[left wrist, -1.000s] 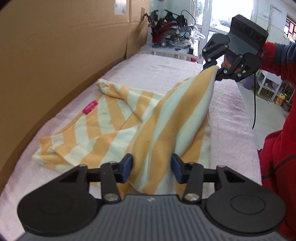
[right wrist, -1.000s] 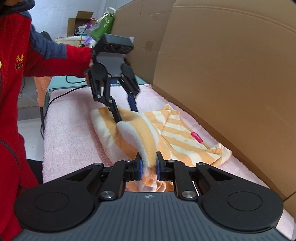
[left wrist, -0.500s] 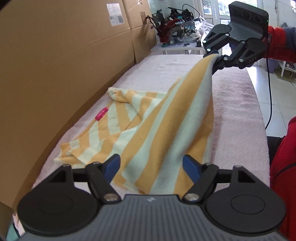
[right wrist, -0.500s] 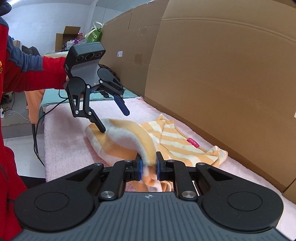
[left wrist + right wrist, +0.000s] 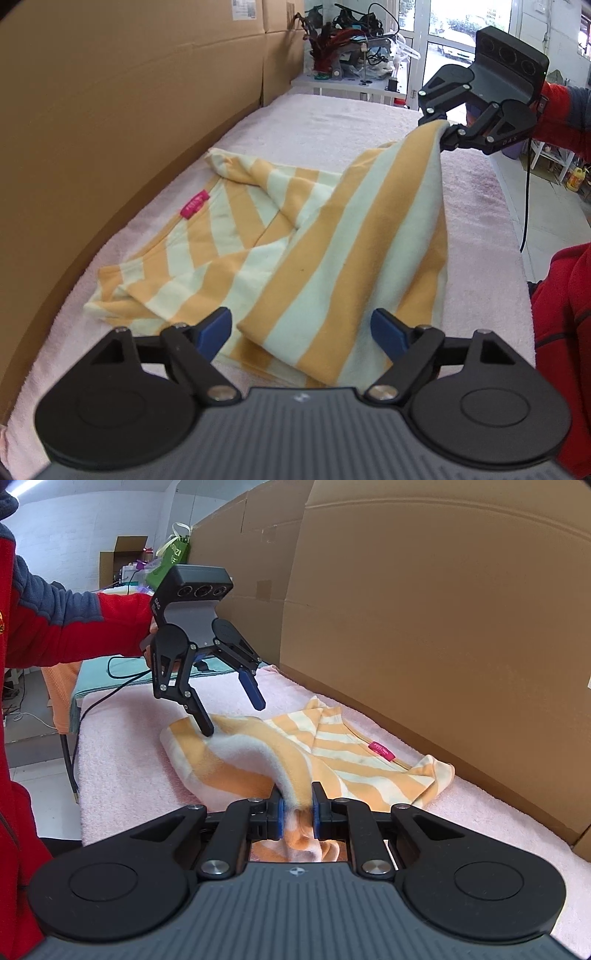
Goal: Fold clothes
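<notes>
Left wrist view hides from us the near hem of the striped garment (image 5: 295, 236) behind the left gripper (image 5: 301, 328), whose jaws are opening wide with cloth lying between them, unpressed. We see the right gripper (image 5: 297, 810) clamped on a bunched corner, lifting it. Its long axis runs along the pink towel-covered table (image 5: 332, 122), pink tag (image 5: 194, 209) toward the cardboard wall (image 5: 129, 110). A cluttered bench (image 5: 351, 79) stands far off by bright windows.

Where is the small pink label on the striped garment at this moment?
In the left wrist view the pink label sits at the left edge of the striped garment, on the side nearest the cardboard wall, far from both grippers.
</notes>
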Tool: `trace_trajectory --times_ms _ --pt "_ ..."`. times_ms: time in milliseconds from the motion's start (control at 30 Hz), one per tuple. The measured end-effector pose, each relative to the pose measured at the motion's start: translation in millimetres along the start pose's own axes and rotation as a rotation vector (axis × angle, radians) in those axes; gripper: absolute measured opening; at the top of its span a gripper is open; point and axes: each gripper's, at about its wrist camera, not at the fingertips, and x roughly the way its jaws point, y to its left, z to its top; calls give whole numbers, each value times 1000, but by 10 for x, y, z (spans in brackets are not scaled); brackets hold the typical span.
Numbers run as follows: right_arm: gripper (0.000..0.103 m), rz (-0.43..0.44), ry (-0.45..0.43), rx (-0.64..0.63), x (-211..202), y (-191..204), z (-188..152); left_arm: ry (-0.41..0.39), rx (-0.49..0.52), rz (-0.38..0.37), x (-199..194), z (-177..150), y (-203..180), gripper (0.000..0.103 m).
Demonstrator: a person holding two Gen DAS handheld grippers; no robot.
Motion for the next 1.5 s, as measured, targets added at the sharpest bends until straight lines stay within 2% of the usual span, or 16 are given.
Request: trace_trajectory --times_ms 200,300,367,400,467,633,733,800,833,1067,1233,1333,1400,1433,1467,1500 --pt "15 5 9 27 11 -29 -17 12 -13 -49 215 -32 85 87" --pt "15 2 13 47 14 -49 -33 -12 -33 -64 201 -49 129 79" --pt "15 -6 16 55 17 -65 -40 -34 -41 -55 141 -68 126 57" --pt "15 -12 16 64 12 -78 -45 -48 -41 -44 96 -78 111 52" --pt "15 -16 9 84 -6 -97 -53 -67 -46 -17 -10 -100 55 33" --pt "15 -20 -18 103 -37 -89 -66 -109 -81 34 -168 -156 -115 13" --pt "16 -20 -28 109 -40 -81 -71 -130 -140 36 -164 -215 -158 14" --pt "16 -23 -36 108 -51 -68 -66 -118 -182 29 -117 -269 -127 31" --pt "16 -24 -39 107 -53 -63 -59 -115 -192 43 -103 -277 -131 46" --pt "16 -27 -54 125 -38 -66 -67 -160 -298 -24 -153 -249 69 47" --pt "16 -32 -56 142 -49 -40 -92 -171 -461 -94 -88 -339 338 50" --pt "16 -39 -51 146 -32 -53 -89 -150 -533 -142 23 -379 420 43" --pt "16 -42 -52 153 -33 -65 -89 -153 -526 -137 37 -362 357 30" --pt "16 -44 -54 158 -35 -69 -88 -156 -522 -135 43 -353 325 11" --pt "16 -47 -56 162 -39 -74 -87 -168 -527 -131 21 -339 289 2" --pt "16 -51 -63 170 -48 -76 -92 -182 -525 -114 -16 -331 245 2"
